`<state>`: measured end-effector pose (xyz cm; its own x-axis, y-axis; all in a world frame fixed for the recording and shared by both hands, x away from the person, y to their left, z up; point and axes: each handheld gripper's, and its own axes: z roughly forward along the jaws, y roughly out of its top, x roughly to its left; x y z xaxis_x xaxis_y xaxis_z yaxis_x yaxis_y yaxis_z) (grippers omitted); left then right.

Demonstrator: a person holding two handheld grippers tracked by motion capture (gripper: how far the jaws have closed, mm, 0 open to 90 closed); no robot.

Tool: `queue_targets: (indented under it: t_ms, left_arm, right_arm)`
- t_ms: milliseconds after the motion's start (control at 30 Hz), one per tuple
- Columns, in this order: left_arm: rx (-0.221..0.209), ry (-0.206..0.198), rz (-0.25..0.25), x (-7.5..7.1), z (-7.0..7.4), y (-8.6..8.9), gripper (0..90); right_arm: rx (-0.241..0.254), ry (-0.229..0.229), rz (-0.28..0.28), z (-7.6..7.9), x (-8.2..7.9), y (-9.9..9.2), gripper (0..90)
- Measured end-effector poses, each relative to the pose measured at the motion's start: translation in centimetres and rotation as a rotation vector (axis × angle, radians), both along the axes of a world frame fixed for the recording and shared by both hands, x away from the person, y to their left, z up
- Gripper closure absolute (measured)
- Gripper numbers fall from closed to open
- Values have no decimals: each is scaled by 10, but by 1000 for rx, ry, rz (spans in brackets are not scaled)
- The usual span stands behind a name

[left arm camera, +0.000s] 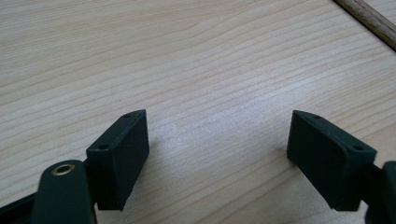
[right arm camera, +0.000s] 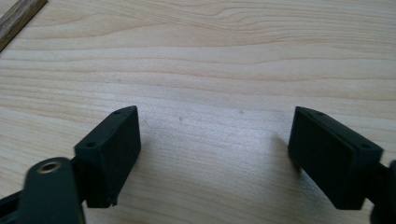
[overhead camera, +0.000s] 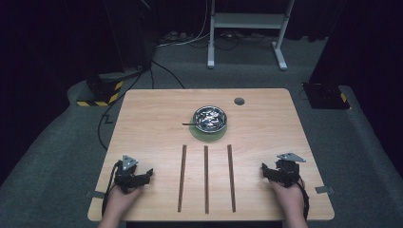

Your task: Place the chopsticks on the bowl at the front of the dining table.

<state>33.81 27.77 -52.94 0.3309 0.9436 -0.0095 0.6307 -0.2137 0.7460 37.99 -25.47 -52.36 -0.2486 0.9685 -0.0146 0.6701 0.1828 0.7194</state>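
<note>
High view: steel bowl [overhead camera: 209, 118] (green mat [overhead camera: 208, 133])

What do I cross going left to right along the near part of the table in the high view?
left gripper → left wooden strip → middle wooden strip → right wooden strip → right gripper

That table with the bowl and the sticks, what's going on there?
A person sits at a wooden table with a two-jaw gripper in each hand. The left gripper and right gripper rest near the table's front corners, jaws open and holding nothing. Between them lie three dark wooden sticks, side by side and apart. Farther back, a metal bowl sits on a green mat, with a thin dark handle sticking out. Nothing is being handled at this moment.
</note>
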Motion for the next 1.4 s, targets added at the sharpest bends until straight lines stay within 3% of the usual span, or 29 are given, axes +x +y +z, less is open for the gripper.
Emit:
queue_targets:
  t_ms: [100,200,367,433,500,667,767,967,1133,1400]
  left_arm:
    - [0,1,-2,0,0,0,205]
    - [0,0,0,0,0,0,206]
    - [1,0,1,0,0,0,205]
    - [1,-1,1,0,0,0,205]
    - [2,-1,1,0,0,0,206]
    - [2,-5,-7,-1,0,0,220]
    - [2,-5,-8,-1,0,0,222]
    - [2,-4,-8,-1,0,0,222]
    - [0,-3,-16,0,0,0,221]
    - [-1,-3,-17,0,0,0,222]
  right_arm:
    - [49,18,4,4,0,-2,268]
    - [15,20,49,13,6,6,286]
    - [39,19,62,24,14,20,298]
    - [65,-13,79,25,11,32,332]
    - [53,-42,99,23,6,42,362]
    - [128,-35,141,25,-6,50,391]
    - [133,-12,155,22,-10,56,391]
    - [144,-31,183,20,-12,70,401]
    - [133,2,237,15,-11,87,468]
    - [125,17,247,13,-14,97,565]
